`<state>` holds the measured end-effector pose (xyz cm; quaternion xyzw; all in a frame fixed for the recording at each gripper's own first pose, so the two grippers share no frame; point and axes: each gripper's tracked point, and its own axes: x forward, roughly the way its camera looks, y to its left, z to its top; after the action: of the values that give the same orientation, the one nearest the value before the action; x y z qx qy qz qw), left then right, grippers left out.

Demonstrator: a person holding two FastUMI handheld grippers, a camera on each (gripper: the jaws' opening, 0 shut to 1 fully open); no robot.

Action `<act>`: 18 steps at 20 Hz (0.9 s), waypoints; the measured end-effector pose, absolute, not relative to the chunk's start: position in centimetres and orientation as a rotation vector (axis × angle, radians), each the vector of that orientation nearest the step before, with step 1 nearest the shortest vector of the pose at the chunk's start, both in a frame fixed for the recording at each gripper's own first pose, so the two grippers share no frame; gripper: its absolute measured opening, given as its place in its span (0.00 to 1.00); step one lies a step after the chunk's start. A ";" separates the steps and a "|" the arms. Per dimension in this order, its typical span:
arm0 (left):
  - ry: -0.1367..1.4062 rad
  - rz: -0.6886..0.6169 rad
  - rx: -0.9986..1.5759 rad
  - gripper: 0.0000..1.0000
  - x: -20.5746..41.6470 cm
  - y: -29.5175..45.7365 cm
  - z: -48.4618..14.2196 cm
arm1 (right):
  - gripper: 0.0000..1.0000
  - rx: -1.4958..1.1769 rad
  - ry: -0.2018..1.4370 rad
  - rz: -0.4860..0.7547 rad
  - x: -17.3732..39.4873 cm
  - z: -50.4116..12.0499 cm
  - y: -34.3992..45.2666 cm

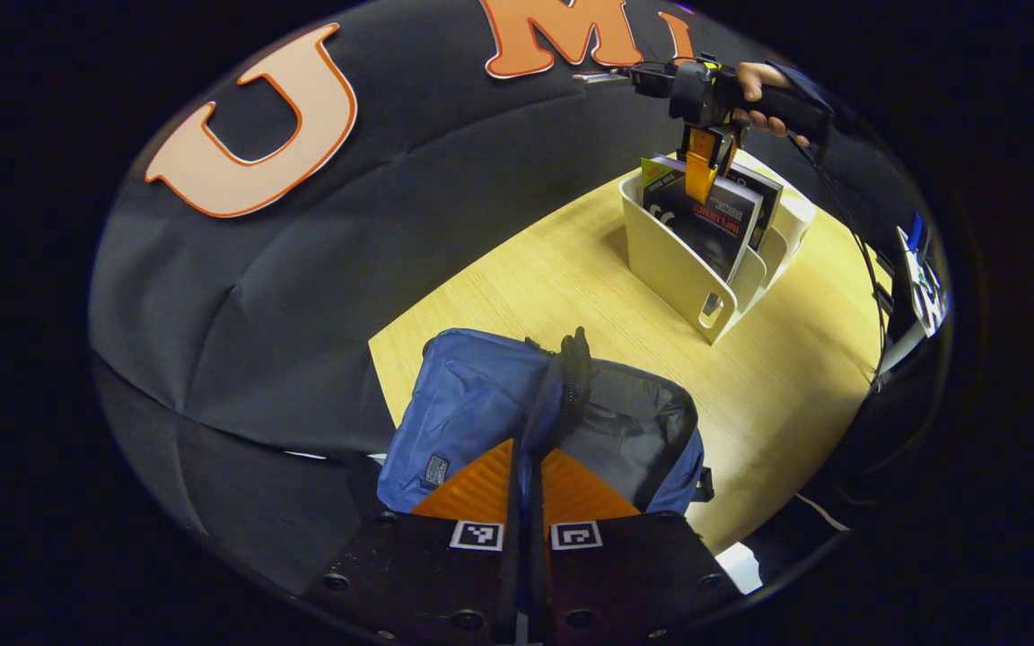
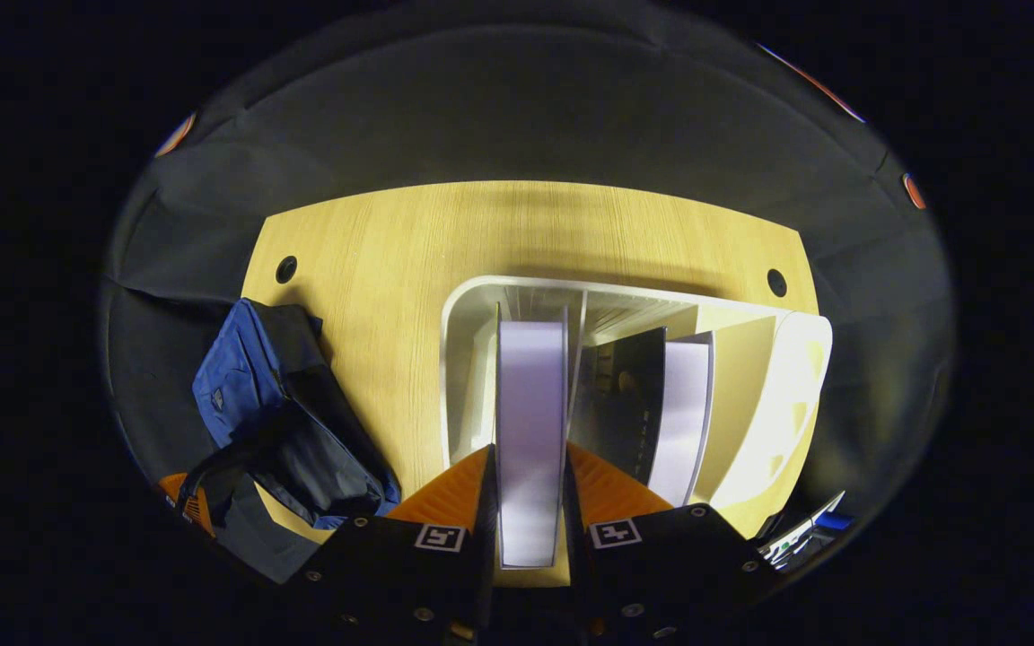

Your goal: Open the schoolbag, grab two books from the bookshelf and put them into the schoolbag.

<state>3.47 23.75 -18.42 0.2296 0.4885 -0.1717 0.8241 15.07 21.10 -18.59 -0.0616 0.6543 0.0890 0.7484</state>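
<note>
The pale wooden counter (image 2: 373, 269) spans the middle of both views. On it, low in the left gripper view, slumps the blue fabric schoolbag (image 1: 472, 404) with its dark-lined mouth gaping open. The left gripper (image 1: 528, 467) sits at the bottom centre of that view, its fingers closed on the bag's dark zipper edge, apparently holding the opening up.

Toward the upper right stands the white plastic bookshelf (image 1: 674, 260) — a slotted desktop rack — with books leaning in its compartments. In the right gripper view, the rack (image 2: 463, 359) fills the centre, and the right gripper (image 2: 530, 502) at the bottom clamps its fingers on either side of a thick white-paged book (image 2: 530, 404); a second dark-covered book (image 2: 625, 395) stands one slot to the right.

The step in hand looks like drawing out the first book. It should go best lifted straight along the slot — no twisting against the divider — with the bag kept held wide.
</note>
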 end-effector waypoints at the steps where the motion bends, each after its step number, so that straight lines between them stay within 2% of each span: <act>1: 1.037 -0.366 0.485 0.05 3.4 23.7 -18.4 | 0.35 -0.126 1.431 0.190 15.2 -18.6 21.2; 2: 1.036 -0.365 0.483 0.05 3.3 23.7 -18.5 | 0.35 -0.119 1.434 0.186 15.1 -18.6 21.3; 3: 1.034 -0.363 0.480 0.05 3.3 23.7 -18.6 | 0.25 -0.118 1.428 0.183 15.2 -18.6 21.5; 4: 1.034 -0.364 0.475 0.05 3.2 23.6 -18.5 | 0.33 -0.120 1.427 0.181 15.2 -18.7 21.6; 5: 1.033 -0.364 0.471 0.12 3.1 23.6 -18.5 | 0.30 -0.124 1.422 0.181 15.2 -18.6 21.8; 6: 1.033 -0.365 0.466 0.05 3.0 23.6 -18.5 | 0.29 -0.131 1.423 0.187 14.9 -18.5 21.9; 11: 1.024 -0.368 0.463 0.05 2.7 23.7 -18.7 | 0.23 -0.105 1.388 0.232 13.9 -16.5 22.5; 18: 1.020 -0.381 0.461 0.05 2.1 23.3 -19.3 | 0.23 -0.012 1.318 0.220 12.4 -11.1 18.1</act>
<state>2.11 23.28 -19.32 0.2171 0.4807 -0.1798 0.8303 12.35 18.09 -11.14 -0.0054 0.6109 0.1018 0.7851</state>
